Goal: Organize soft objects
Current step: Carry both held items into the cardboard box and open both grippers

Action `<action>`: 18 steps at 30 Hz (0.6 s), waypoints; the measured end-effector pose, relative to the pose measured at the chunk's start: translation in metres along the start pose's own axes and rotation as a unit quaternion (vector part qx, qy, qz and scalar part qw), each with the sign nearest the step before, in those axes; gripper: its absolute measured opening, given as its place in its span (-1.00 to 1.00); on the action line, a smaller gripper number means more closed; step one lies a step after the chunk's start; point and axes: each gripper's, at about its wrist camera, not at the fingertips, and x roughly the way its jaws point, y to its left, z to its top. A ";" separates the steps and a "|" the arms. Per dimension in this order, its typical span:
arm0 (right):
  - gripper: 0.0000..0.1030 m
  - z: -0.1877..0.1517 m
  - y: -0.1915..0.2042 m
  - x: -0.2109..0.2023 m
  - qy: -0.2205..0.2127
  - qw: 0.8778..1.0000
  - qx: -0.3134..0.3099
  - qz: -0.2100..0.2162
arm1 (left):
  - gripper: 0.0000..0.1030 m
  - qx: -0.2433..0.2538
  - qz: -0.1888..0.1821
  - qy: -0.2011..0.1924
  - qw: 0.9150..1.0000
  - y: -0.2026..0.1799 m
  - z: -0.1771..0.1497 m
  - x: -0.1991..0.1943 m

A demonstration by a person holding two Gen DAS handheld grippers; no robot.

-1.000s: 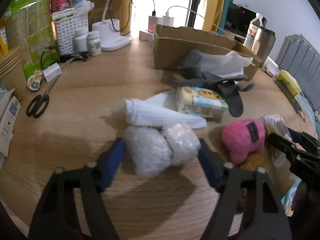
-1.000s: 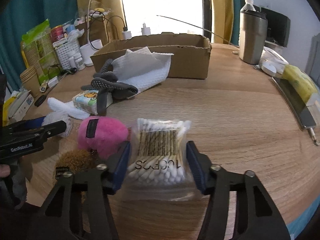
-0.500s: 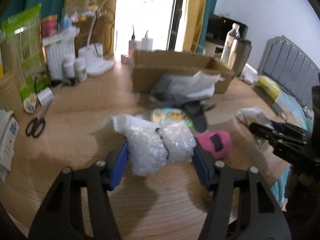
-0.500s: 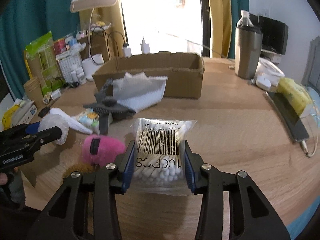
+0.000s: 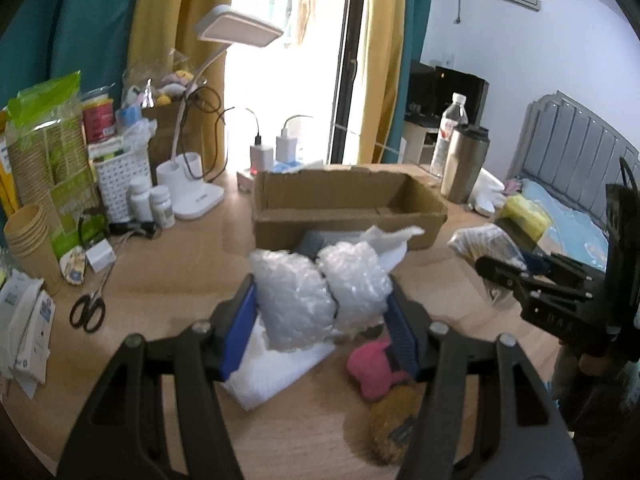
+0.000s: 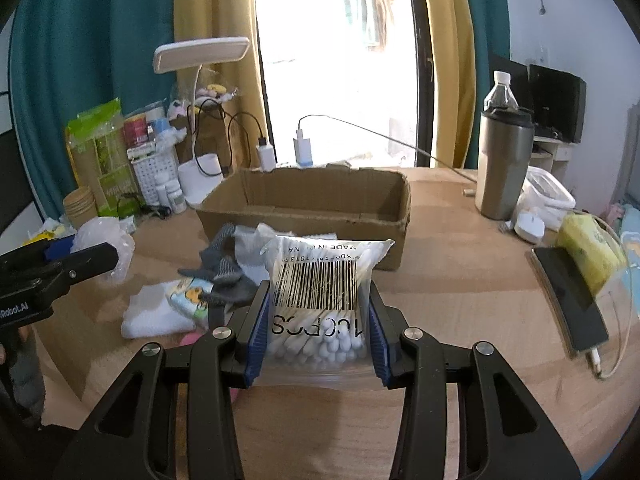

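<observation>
My left gripper is shut on a clear bubble-wrap bundle and holds it above the table, in front of the open cardboard box. My right gripper is shut on a bag of cotton swabs with a barcode, lifted in front of the same box. On the table below lie a white towel, a pink plush, a brown fuzzy item, grey socks and a printed tissue pack. The left gripper with the bundle shows at the left of the right wrist view.
A desk lamp, pill bottles, a white basket, paper cups and scissors crowd the left. A steel tumbler, a white container, a phone and a yellow pack stand on the right.
Both grippers have closed on their loads and lifted them off the table, moving up and toward the box. The towel and pink plush stayed on the table.
</observation>
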 end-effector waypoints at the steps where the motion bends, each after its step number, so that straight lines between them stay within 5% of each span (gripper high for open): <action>1: -0.12 0.002 -0.001 0.001 -0.002 1.000 0.000 0.000 | 0.19 -0.001 -0.002 -0.001 1.000 -0.001 0.003 0.002; 18: -0.12 0.040 -0.025 0.039 -0.003 1.000 0.006 -0.007 | 0.19 0.016 -0.039 -0.011 0.999 -0.013 0.054 0.065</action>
